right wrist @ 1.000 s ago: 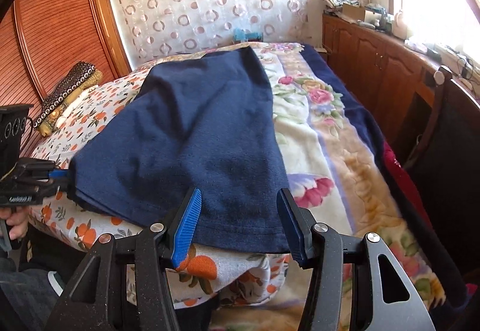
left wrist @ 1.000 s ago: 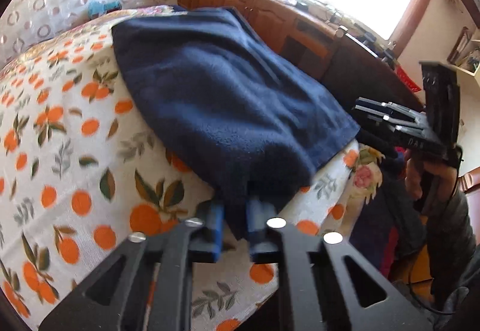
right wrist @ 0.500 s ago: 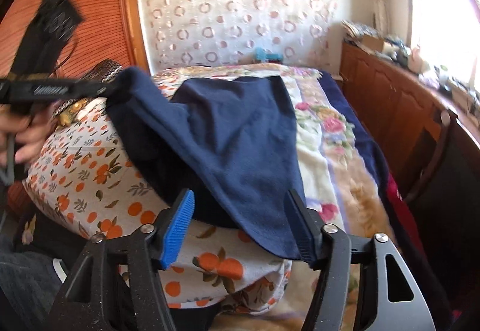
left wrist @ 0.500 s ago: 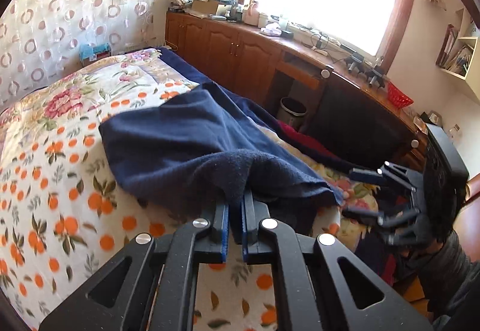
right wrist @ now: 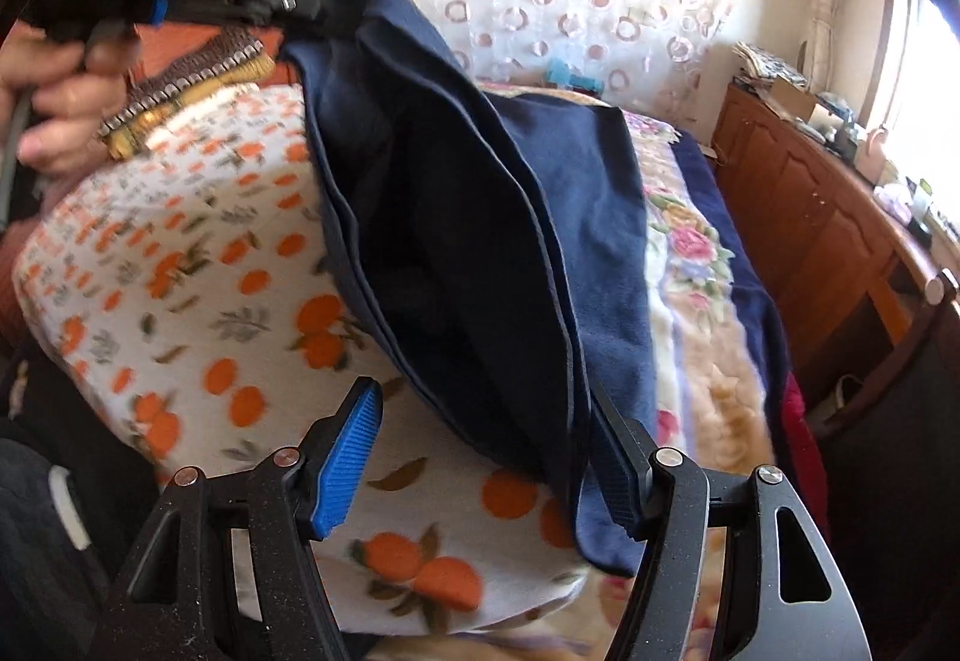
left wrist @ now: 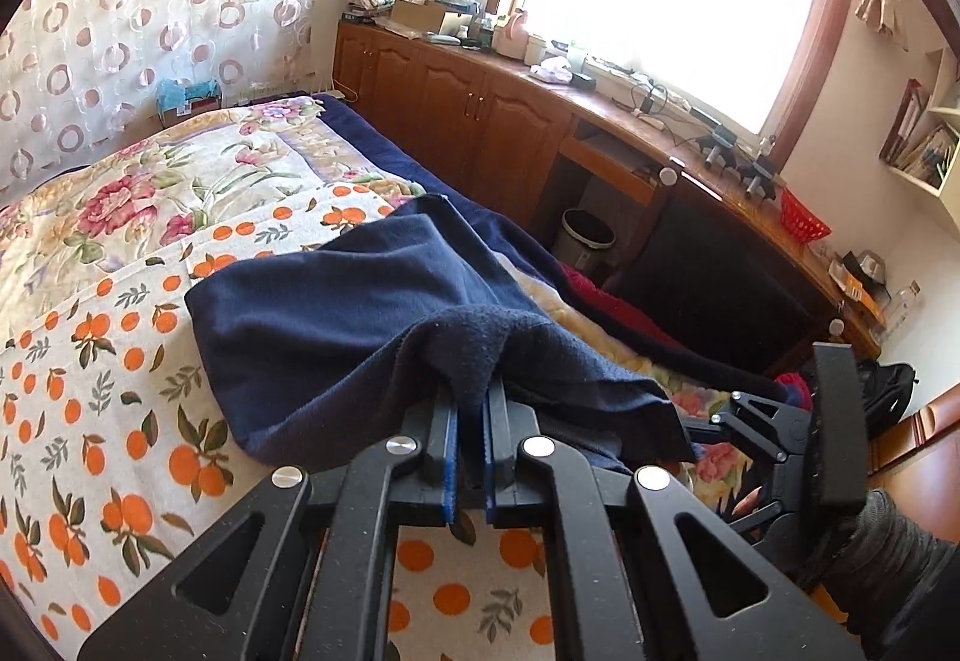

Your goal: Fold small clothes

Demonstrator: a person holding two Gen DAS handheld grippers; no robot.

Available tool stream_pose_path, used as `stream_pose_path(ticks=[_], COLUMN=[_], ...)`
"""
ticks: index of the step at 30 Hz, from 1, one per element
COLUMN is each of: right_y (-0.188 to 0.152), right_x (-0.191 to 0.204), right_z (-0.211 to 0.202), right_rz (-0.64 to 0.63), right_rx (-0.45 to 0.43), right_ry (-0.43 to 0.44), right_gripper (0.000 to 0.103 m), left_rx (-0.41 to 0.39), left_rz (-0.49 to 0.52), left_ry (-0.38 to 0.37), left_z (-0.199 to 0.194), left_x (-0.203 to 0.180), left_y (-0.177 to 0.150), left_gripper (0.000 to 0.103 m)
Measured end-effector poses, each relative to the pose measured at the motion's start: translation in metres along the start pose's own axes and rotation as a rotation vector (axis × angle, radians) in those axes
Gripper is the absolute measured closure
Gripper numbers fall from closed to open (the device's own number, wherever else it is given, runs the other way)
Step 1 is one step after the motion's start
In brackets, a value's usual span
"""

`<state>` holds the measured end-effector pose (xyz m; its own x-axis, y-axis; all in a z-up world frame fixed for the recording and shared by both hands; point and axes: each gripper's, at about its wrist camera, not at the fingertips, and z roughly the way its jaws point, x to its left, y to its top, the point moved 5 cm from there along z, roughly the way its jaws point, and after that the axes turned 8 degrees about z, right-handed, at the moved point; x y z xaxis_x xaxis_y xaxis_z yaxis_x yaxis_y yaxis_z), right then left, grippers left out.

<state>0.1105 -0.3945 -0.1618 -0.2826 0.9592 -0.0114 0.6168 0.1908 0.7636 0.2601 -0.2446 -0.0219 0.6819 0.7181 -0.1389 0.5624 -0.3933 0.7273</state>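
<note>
The left hand-held gripper point(left wrist: 471, 409) is clamped tight on a bunched corner of the navy garment point(left wrist: 336, 325) and holds it raised above the bed point(left wrist: 78, 379), by its near edge. The rest of the garment drapes down onto the orange-print cover. The right hand-held gripper point(right wrist: 480, 457) has its jaws wide apart, gripping nothing, though the garment's lower hem hangs against its right finger at the bed's near corner.

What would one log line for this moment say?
left gripper: shut on navy garment, corner lifted | right gripper: open, garment edge between jaws | bed

Matt, fuzzy navy fleece garment point(left wrist: 336, 325)
</note>
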Motion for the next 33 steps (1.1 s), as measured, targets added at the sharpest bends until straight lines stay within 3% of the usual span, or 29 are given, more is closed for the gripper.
stream_pose_path(ticks=[3,4,6,7,13,18,20,22,24,25,26,30,31,33], right_y=[0.006,0.010,0.020,0.025,0.097,0.164,0.184,0.196,0.203,0.203,0.207,0.220,0.221,0.223], right_x=[-0.009,-0.011,-0.018,-0.019,-0.030,-0.029,-0.027,-0.027,-0.025,-0.024,-0.021,-0.025,-0.038,-0.050], right_z=[0.007,0.008,0.008,0.006,-0.005,0.037,0.062,0.084,0.103,0.109,0.114,0.138,0.137,0.144], right_rz=[-0.019,-0.021,-0.022,-0.034,-0.109,-0.197,-0.219,-0.247,-0.266,-0.275,-0.285,-0.243,-0.209,-0.135], right_rx=[0.006,0.004,-0.003,-0.006,-0.100,-0.082,-0.062,-0.041,-0.014,-0.009,-0.008,-0.012,-0.006,0.002], right_ry=[-0.029,-0.029,-0.021,-0.025,0.000,-0.004,-0.004,-0.012,0.001,0.003,0.004,-0.003,-0.005,-0.021], right_gripper=[0.036,0.041,0.096,0.099,0.099,0.099,0.099,0.099,0.099,0.099,0.099,0.098,0.096,0.066], left_rx=[-0.018,-0.024,-0.033,-0.036,-0.031,-0.008,-0.007,-0.034,-0.038,-0.035,-0.033,0.018,0.033,0.065], left_rz=[-0.029,-0.040,-0.058,-0.069,-0.166,-0.213,-0.200,-0.172,-0.144,-0.138,-0.138,-0.133,-0.134,-0.140], left_ry=[-0.012,-0.016,-0.019,-0.019,-0.018,0.000,-0.010,0.025,0.051,0.056,0.064,0.097,0.100,0.105], left_z=[-0.003,-0.005,-0.010,-0.012,-0.026,-0.023,-0.025,-0.033,-0.037,-0.036,-0.034,-0.008,-0.002,0.018], left_x=[0.010,0.013,0.022,0.026,0.066,0.095,0.098,0.101,0.108,0.111,0.115,0.125,0.127,0.130], left_y=[0.003,0.004,0.003,0.002,-0.008,-0.007,-0.006,-0.004,-0.003,-0.003,-0.003,-0.008,-0.011,-0.014], left_gripper=[0.096,0.096,0.096,0.096,0.096,0.090,0.069,0.052,0.049,0.040,0.038,0.038,0.038,0.038])
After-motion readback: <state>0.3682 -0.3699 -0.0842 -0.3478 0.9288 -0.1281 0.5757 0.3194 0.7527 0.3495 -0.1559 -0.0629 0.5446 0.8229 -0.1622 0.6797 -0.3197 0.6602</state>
